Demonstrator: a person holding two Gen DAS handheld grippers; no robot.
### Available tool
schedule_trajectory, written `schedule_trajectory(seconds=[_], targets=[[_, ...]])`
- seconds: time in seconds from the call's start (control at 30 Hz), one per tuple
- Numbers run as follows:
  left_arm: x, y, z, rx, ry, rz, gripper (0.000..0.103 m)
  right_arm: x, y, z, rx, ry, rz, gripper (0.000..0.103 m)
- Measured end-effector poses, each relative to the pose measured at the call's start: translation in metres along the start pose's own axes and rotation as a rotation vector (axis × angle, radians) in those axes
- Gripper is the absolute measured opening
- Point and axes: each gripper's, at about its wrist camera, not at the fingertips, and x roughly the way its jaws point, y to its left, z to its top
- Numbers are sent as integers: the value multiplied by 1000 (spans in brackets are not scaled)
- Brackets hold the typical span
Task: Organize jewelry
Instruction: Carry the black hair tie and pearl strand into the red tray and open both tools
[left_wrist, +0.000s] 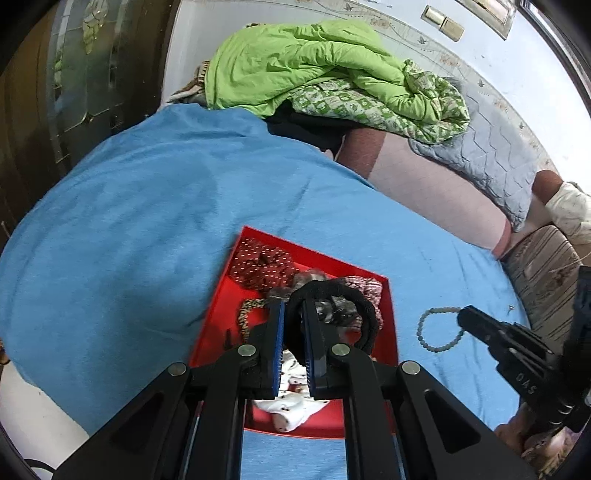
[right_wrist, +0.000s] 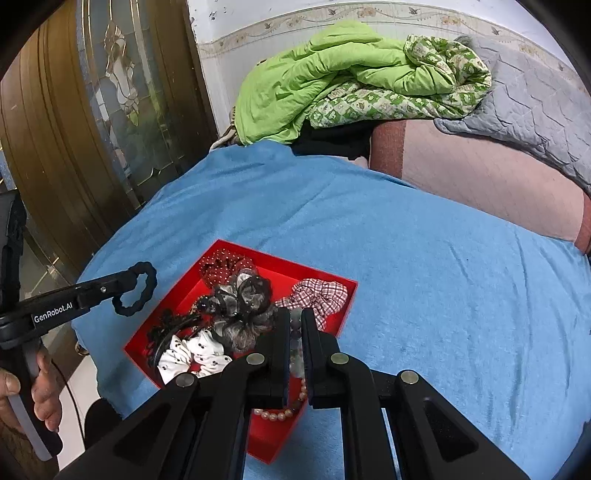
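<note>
Left gripper (left_wrist: 293, 314) clamped on a black hair tie (left_wrist: 334, 314), a thick, ribbed fabric loop pinched between narrow blue-padded jaws and hung over the red tray (left_wrist: 388, 314). In the right wrist view, same gripper (right_wrist: 127, 284) seen from the side at the tray's left, the wavy loop (right_wrist: 138, 290) dangling free of the cloth.

Right gripper (right_wrist: 294, 328) nearly closed on a bead bracelet (right_wrist: 295, 336), pale grey round beads visible in the slim gap between the jaws. From the left wrist view, that bracelet (left_wrist: 439, 328) hung as an open ring of small matte beads from the black tip (left_wrist: 461, 315), above bare blue cloth just right of the tray.

Below, lay a shallow square tray of glossy red plastic, low-walled, sharp-cornered. Inside, held a white dotted scrunchie (right_wrist: 192, 354), a string of pinkish pearls (right_wrist: 280, 411) at the near corner, a grey-black lace scrunchie (right_wrist: 243, 306), a red-white checked scrunchie (right_wrist: 317, 295) against the right wall, and a dark red polka-dot scrunchie (right_wrist: 225, 266) at the far corner. Crowded in the middle; bare red floor only along the left wall.

Around it, spread a fuzzy blue blanket (right_wrist: 424, 277), smooth and open to the right and beyond. Farther off, piled a crumpled green quilt (right_wrist: 332, 77) and a grey quilted cover (right_wrist: 535, 99). At far left, stood a brass-toned glass door (right_wrist: 110, 110).
</note>
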Motion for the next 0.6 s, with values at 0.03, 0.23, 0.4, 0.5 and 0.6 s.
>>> schedule_trajectory(seconds=[0.03, 0.23, 0.4, 0.5, 0.6], targets=[[2, -4, -1, 4, 3, -5, 9, 1, 0, 0, -1, 1, 1, 7], [17, -21, -17, 20, 59, -30, 9, 7, 1, 0, -1, 21, 28, 7], [28, -37, -37, 57, 89, 3, 9, 10, 1, -1, -3, 26, 36, 7], [33, -43, -47, 73, 105, 14, 9, 12, -3, -1, 9, 31, 44, 7], [39, -47, -57, 86, 128, 21, 9, 16, -7, 0, 27, 42, 52, 7]])
